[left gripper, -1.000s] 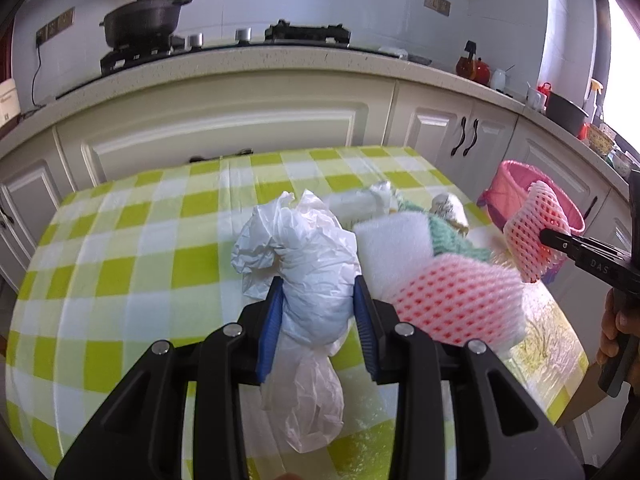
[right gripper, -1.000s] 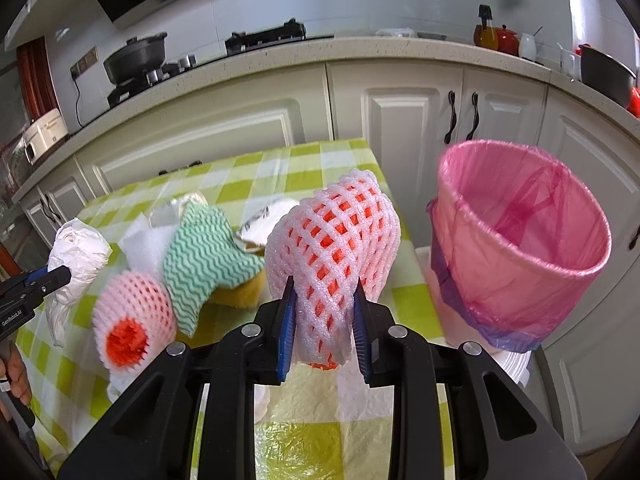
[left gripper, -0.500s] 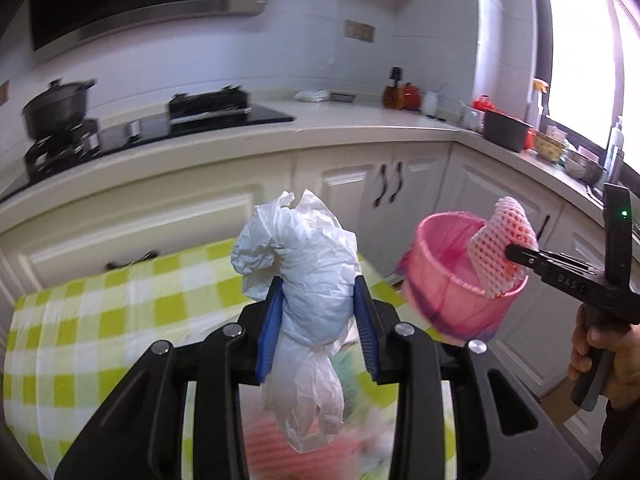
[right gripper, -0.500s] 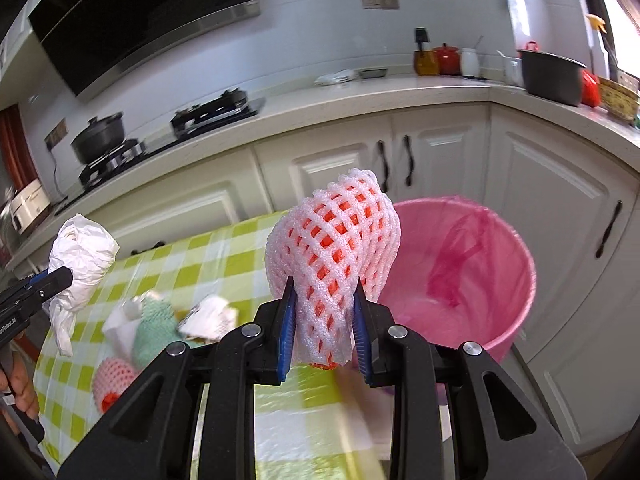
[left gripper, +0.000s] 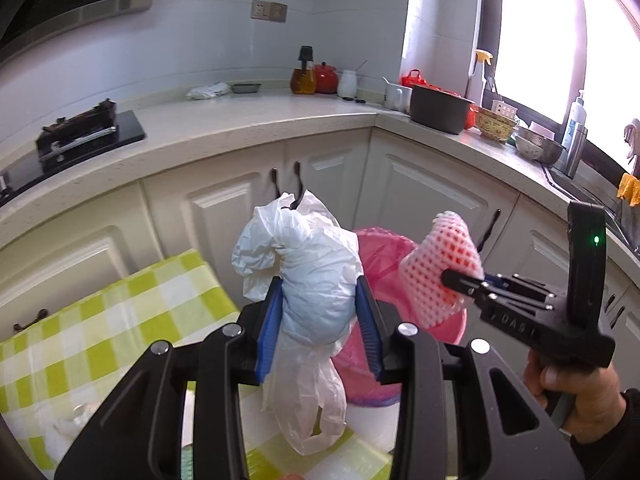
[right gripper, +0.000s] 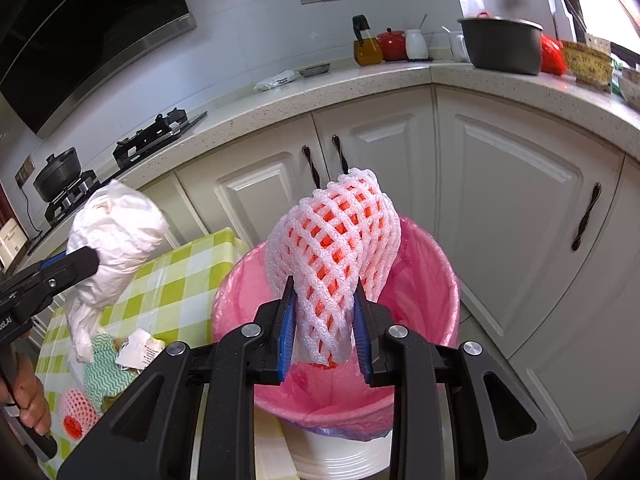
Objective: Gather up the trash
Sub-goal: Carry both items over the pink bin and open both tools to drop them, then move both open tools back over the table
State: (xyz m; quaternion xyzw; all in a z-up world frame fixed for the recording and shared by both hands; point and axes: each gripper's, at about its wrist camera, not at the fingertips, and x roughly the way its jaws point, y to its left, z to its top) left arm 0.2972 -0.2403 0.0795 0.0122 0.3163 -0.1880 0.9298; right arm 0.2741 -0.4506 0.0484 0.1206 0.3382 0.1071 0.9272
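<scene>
My left gripper (left gripper: 318, 292) is shut on a crumpled white plastic bag (left gripper: 316, 264), whose tail hangs below the blue pads. It hangs over the table's right edge, just left of the pink-lined bin (left gripper: 384, 248). My right gripper (right gripper: 324, 304) is shut on a pink foam fruit net (right gripper: 332, 240), held above the bin's (right gripper: 424, 280) opening. The right wrist view shows the left gripper (right gripper: 86, 258) and its bag (right gripper: 116, 232) at the left. In the left wrist view, the net (left gripper: 440, 276) and right gripper (left gripper: 452, 280) are at the right.
The green-checked table (right gripper: 180, 272) still carries a green zigzag cloth (right gripper: 108, 372), a paper scrap (right gripper: 138, 354) and another foam net (right gripper: 76, 408). White cabinets (right gripper: 500, 208) and a cluttered counter (right gripper: 400, 76) stand behind the bin. A hand (left gripper: 576, 396) holds the right gripper.
Both grippers swung right, off the table toward the bin, each keeping its load. The foam net went from beside the bin to above its opening. The bag left the trash pile.
</scene>
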